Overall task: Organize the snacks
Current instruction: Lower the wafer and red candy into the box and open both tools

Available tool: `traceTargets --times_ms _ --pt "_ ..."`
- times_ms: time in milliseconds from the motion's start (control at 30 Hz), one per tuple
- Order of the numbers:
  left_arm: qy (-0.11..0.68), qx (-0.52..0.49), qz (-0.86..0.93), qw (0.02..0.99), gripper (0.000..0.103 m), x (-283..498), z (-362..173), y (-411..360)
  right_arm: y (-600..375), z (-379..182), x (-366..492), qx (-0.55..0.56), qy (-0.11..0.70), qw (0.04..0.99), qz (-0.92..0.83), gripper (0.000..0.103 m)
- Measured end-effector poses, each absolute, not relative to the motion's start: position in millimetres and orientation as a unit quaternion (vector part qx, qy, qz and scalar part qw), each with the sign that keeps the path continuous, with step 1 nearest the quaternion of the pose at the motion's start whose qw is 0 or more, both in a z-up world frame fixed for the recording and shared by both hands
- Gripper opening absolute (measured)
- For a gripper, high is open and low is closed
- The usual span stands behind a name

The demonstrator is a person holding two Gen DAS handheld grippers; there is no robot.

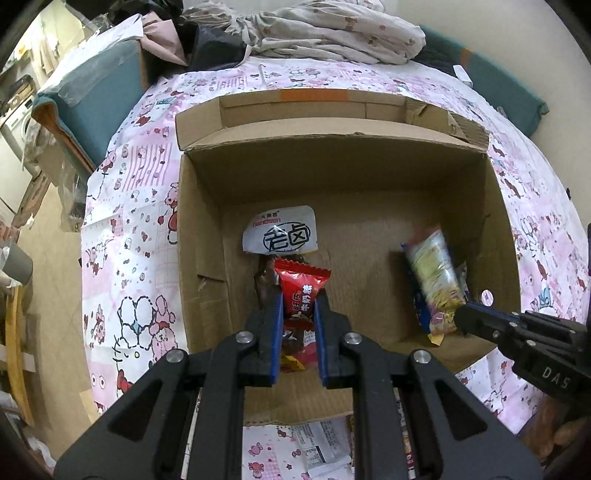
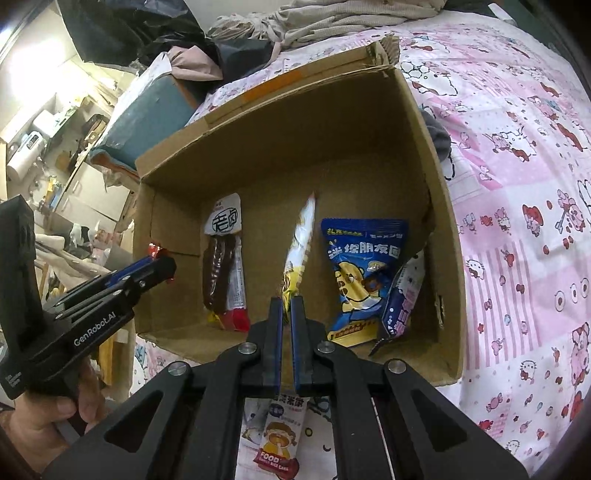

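An open cardboard box [image 1: 332, 177] lies on a pink cartoon-print cloth; it also shows in the right wrist view [image 2: 280, 155]. My left gripper [image 1: 299, 301] is shut on a red snack packet [image 1: 303, 291] and holds it over the box's left part. My right gripper [image 2: 287, 306] is shut on a yellow-white packet [image 2: 301, 251], seen edge-on, held over the box's middle; from the left wrist view that packet [image 1: 436, 280] looks blurred. On the box floor lie a dark sausage snack with a white label [image 2: 225, 258], a blue packet [image 2: 360, 277] and a second blue wrapper [image 2: 402, 295].
Loose snack packets lie on the cloth in front of the box [image 2: 279, 439], [image 1: 321, 446]. Crumpled bedding [image 1: 325, 33] is heaped behind the box. A teal chair [image 1: 92, 99] and room clutter stand to the left.
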State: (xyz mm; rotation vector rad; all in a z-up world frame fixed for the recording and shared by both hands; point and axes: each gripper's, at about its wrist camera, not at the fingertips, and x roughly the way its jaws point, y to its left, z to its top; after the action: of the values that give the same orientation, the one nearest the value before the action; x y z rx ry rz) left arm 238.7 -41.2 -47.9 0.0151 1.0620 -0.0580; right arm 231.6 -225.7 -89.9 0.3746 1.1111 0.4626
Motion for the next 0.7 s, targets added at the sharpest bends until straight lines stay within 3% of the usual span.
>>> traceTargets --times_ms 233,300,333,400,467,533,567,600,633,700 --pt "0.501 -0.007 -0.023 0.865 0.013 238 -45 -35 -227 -88 231 0.185 0.514 0.808 0.220 0.004" --pt "0.504 -0.008 -0.022 0.863 0.017 238 -46 -35 -228 -87 231 0.191 0.514 0.806 0.224 0.009" --pt "0.505 -0.009 -0.023 0.863 0.021 237 -45 -34 -228 -87 231 0.194 0.512 0.805 0.226 0.009" --pt "0.502 -0.013 -0.021 0.865 0.047 235 -43 -33 -230 -85 230 0.202 0.508 0.805 0.230 0.009" --pt "0.492 -0.014 -0.019 0.870 0.059 231 -39 -32 -233 -82 230 0.209 0.503 0.805 0.233 0.010" --pt "0.484 -0.016 -0.023 0.874 0.074 229 -34 -30 -235 -81 231 0.214 0.502 0.806 0.230 0.019" --pt "0.480 -0.021 -0.024 0.877 0.085 227 -31 -29 -237 -80 230 0.218 0.502 0.805 0.228 0.035" --pt "0.474 -0.026 -0.023 0.880 0.091 225 -29 -28 -238 -80 230 0.222 0.501 0.805 0.227 0.058" --pt "0.469 -0.031 -0.020 0.882 0.092 223 -26 -25 -240 -78 229 0.225 0.495 0.808 0.224 0.067" --pt "0.469 -0.037 -0.019 0.882 0.093 223 -24 -23 -241 -74 227 0.223 0.488 0.815 0.218 0.071"
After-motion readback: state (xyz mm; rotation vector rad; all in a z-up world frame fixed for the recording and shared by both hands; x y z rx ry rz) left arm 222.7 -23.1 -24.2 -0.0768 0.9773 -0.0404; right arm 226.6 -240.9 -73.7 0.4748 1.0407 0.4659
